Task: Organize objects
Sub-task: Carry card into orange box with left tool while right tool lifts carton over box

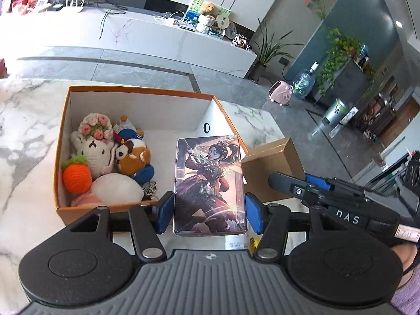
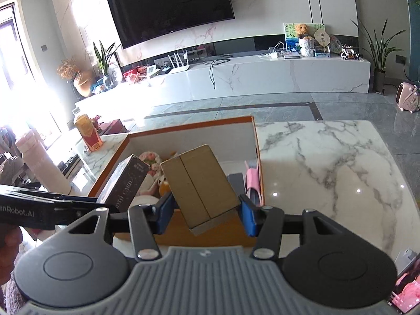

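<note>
The card box [image 1: 209, 186] with the sword-lady art sits clamped between the left gripper [image 1: 209, 211] fingers, blue pads [image 1: 164, 213] pressing its two long sides, picture face up. Past its far end is the orange box [image 1: 136, 90], open top, white inside. Ahead and left of the fingers, in the near left corner of that box, are the plushies: a white bear [image 1: 92, 145] with a flower crown, a brown bear [image 1: 135, 157], and a knitted carrot [image 1: 76, 175] jammed against them.

Over on the other side, the right gripper [image 2: 207, 214] has its fingers clamped on a plain cardboard carton [image 2: 200, 191], tilted, held over the near wall of the orange box [image 2: 189, 128]. Just left of those fingers the card box [image 2: 123, 183] shows edge-on, with the left gripper [image 2: 39, 206] poking in from that side. Right of the fingers there's something pink [image 2: 252, 181] leaning inside the box wall, can't tell what. All of it sits on a marble worktop [image 2: 328, 162].
</note>
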